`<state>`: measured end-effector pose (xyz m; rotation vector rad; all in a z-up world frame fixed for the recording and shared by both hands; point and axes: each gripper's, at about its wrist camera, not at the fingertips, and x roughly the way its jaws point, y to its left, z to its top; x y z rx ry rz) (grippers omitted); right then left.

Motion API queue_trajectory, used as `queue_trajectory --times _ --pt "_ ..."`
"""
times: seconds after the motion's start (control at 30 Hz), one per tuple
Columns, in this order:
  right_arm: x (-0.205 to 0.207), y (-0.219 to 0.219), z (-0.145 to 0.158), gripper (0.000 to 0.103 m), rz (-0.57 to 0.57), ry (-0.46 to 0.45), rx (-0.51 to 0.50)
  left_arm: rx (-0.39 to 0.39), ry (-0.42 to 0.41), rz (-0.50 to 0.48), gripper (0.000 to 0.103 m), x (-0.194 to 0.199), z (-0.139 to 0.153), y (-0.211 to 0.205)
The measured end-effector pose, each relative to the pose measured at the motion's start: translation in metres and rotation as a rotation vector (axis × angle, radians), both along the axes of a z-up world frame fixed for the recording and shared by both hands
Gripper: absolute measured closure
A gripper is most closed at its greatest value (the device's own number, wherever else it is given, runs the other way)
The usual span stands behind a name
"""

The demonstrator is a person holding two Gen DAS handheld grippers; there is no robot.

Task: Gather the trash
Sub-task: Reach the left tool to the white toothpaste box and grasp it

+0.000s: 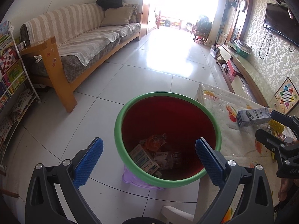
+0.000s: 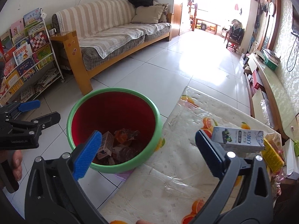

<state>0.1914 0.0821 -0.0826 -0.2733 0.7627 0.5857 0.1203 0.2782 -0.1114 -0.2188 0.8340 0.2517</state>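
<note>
A red bin with a green rim (image 1: 119,115) (image 2: 114,90) stands beside the table and holds several cartons and an orange wrapper (image 1: 154,142) (image 2: 121,135). Above its near edge my left gripper (image 1: 149,156) (image 2: 41,111) is open and empty. My right gripper (image 2: 149,151) (image 1: 266,123) is open too, with nothing between its pads, over the gap between bin and table. A grey carton (image 2: 239,139) (image 1: 253,116) lies on the table just beyond its right finger. A yellow packet (image 2: 272,155) lies beside that carton.
The table (image 2: 168,177) (image 1: 214,100) wears an orange-print cloth under clear plastic. The bin rests on a purple stool (image 1: 130,179). A wooden sofa (image 2: 115,37) and a book rack (image 2: 28,59) stand at the left, a low TV bench (image 1: 243,63) at the right.
</note>
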Motion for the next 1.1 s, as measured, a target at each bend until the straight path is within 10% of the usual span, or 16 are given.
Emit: queue_trajectory --times 1.1 --pt "-0.010 -0.308 -0.040 0.005 -0.483 0.078 0.028 0.108 0.105 -0.539 0.008 0.136 -0.033 -0.276"
